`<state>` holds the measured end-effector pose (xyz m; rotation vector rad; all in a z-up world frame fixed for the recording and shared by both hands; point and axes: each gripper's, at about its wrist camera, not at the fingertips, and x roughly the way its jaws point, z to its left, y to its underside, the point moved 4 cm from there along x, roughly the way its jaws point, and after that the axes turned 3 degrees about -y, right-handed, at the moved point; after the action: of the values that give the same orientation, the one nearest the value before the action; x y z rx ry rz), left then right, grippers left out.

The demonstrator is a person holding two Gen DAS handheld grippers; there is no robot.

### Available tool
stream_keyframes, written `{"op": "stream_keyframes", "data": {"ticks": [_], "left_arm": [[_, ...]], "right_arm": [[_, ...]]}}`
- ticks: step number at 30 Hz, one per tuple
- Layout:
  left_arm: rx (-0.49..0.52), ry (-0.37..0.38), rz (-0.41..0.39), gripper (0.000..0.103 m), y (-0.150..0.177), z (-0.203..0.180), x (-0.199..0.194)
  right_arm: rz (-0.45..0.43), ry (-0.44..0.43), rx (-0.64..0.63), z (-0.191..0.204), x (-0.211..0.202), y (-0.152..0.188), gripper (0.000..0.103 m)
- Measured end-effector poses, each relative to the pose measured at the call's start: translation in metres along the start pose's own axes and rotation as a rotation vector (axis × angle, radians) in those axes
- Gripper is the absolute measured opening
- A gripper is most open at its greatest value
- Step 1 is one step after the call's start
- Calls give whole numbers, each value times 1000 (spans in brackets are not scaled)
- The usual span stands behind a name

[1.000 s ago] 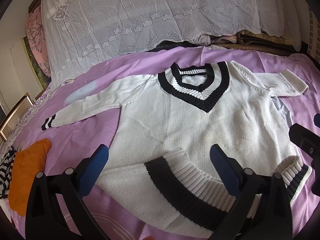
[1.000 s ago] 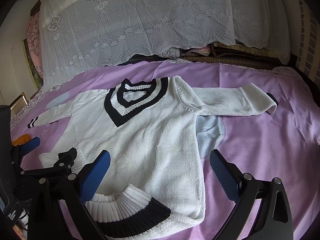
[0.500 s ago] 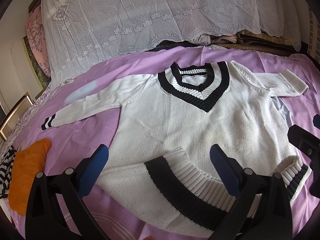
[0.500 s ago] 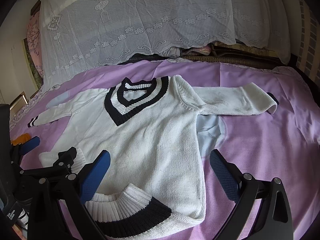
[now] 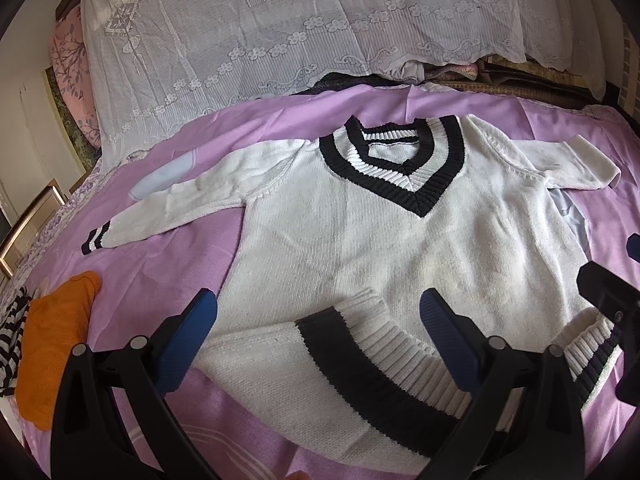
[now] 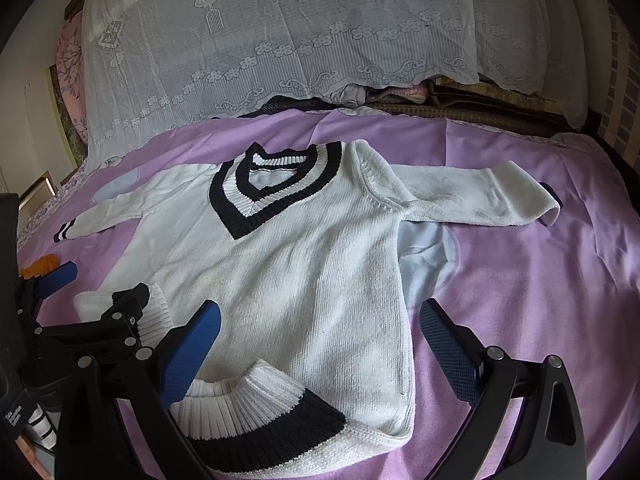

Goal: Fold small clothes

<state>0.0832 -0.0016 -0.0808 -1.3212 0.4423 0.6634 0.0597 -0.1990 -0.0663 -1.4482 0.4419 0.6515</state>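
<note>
Change: nothing has visibly shifted since the earlier frames; both claws hover as before.
Left gripper (image 5: 318,334): spread wide, empty, over the turned-up hem.
Right gripper (image 6: 320,340): spread wide, empty, above the hem's right corner.
Count: one white knitted V-neck sweater with black stripes (image 5: 360,248), two sleeves outstretched; one orange cloth (image 5: 54,344) to its left.
Surface: purple bedsheet (image 6: 520,280).
Room: white lace cover (image 6: 300,32) behind.

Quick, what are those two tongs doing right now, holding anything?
Left tongs: open, holding nothing, above the sweater.
Right tongs: open, holding nothing.
</note>
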Motion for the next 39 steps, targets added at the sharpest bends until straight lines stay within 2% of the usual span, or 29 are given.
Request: {"op": "stream_keyframes", "data": {"ticks": [6,10,13,16,18,21,22,23,24,29,31,36,39], "left_arm": [[-77,98,112,99,10,18,21],[-100,138,121,99,13,27,23],[-91,177,116,99,20,31,21],[-84,232,119,99,27,31,19],[-76,272,110,99,29,29,15],[-55,318,93,99,30,26,9],[-54,327,91,99,31,26,8],[-52,334,92,99,33,26,7],[-47,341,96,99,35,26,6],[-5,332,121,99,55,32,0],[12,337,127,99,66,36,-6],[50,377,195,99,101,48,-20],[10,369,190,99,98,65,-28]], "right_arm": [[125,-16,-7,-5,2,10,100],[25,-30,-25,-9,-4,8,100],[11,-16,-80,-6,-4,15,100],[40,-6,-115,-8,-1,27,99],[53,-30,-109,-8,2,31,97],[72,-75,-107,-4,7,34,86],[78,-89,-113,-1,8,35,76],[88,-115,-115,1,9,36,62],[97,-142,-114,3,9,38,53],[94,-179,-117,2,-7,47,21],[89,-196,-108,-4,-22,57,16],[133,-230,-70,-25,-49,91,18],[148,-243,-56,-29,-58,98,19]]}}
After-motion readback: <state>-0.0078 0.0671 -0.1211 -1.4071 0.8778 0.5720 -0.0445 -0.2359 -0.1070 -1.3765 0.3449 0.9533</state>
